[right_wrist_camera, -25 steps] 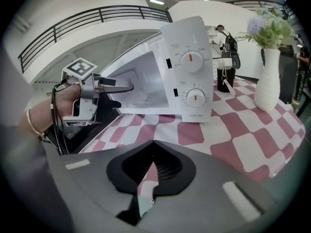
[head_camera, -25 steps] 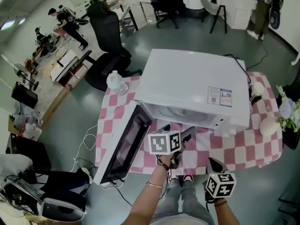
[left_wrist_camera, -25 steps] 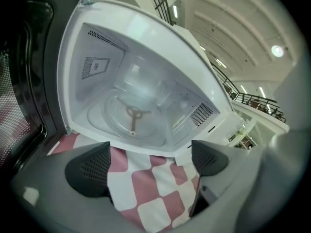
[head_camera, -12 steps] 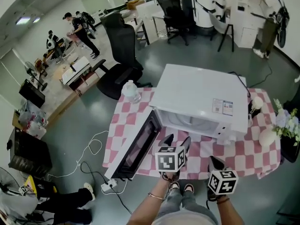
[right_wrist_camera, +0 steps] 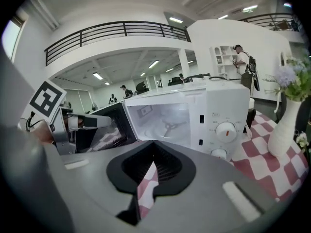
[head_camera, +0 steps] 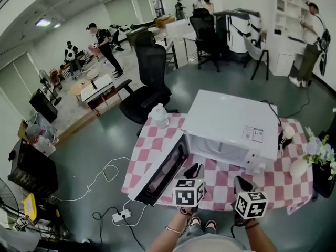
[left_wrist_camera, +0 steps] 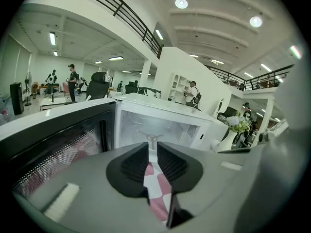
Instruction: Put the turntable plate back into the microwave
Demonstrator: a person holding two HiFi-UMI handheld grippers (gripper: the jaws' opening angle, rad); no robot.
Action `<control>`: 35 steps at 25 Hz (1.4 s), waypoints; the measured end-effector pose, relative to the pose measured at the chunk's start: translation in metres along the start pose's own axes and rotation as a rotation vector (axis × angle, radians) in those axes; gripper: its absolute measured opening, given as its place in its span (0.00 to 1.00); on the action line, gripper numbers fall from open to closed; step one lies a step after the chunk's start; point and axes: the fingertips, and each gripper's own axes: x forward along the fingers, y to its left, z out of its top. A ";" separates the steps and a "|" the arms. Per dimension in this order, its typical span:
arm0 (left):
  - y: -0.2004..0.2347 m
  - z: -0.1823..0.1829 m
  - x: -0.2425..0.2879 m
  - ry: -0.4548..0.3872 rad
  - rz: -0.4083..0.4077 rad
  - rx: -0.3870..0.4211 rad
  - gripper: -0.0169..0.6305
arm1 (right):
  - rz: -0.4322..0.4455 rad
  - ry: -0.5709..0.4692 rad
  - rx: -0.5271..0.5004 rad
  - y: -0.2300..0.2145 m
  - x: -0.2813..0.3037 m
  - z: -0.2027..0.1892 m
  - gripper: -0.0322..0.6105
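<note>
The white microwave (head_camera: 231, 119) stands on a pink-checked table with its door (head_camera: 161, 171) swung open to the left. Inside the cavity (left_wrist_camera: 155, 127) I see the three-armed rotor (right_wrist_camera: 168, 126) with a faint round glass rim about it; the plate itself is hard to make out. My left gripper (head_camera: 194, 171) hangs in front of the opening; its jaws have just been closing to a narrow gap (left_wrist_camera: 152, 147), with nothing between them. My right gripper (head_camera: 241, 184) is beside it, shut and empty (right_wrist_camera: 153, 144). The left gripper (right_wrist_camera: 104, 122) also shows in the right gripper view.
A water bottle (head_camera: 161, 115) stands at the table's far left corner. A white vase with flowers (head_camera: 299, 167) sits at the right edge, by the microwave's dials (right_wrist_camera: 226, 130). A black office chair (head_camera: 149, 83) is behind the table. A power strip (head_camera: 124, 214) lies on the floor.
Both grippers have drawn back from the microwave's mouth and risen. The left jaws went from wide open to nearly closed. The head view has lifted and now takes in more of the room.
</note>
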 end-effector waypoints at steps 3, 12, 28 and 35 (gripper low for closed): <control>0.007 0.005 -0.008 -0.032 0.021 0.009 0.04 | -0.010 -0.041 -0.023 -0.001 -0.007 0.018 0.06; 0.008 0.018 -0.015 -0.110 -0.021 0.018 0.02 | -0.092 -0.167 -0.016 -0.023 -0.028 0.053 0.06; 0.003 0.021 0.004 -0.077 -0.007 0.076 0.02 | -0.180 -0.180 -0.055 -0.038 -0.034 0.054 0.06; -0.004 0.023 0.010 -0.082 -0.013 0.062 0.02 | -0.170 -0.186 -0.041 -0.042 -0.032 0.059 0.06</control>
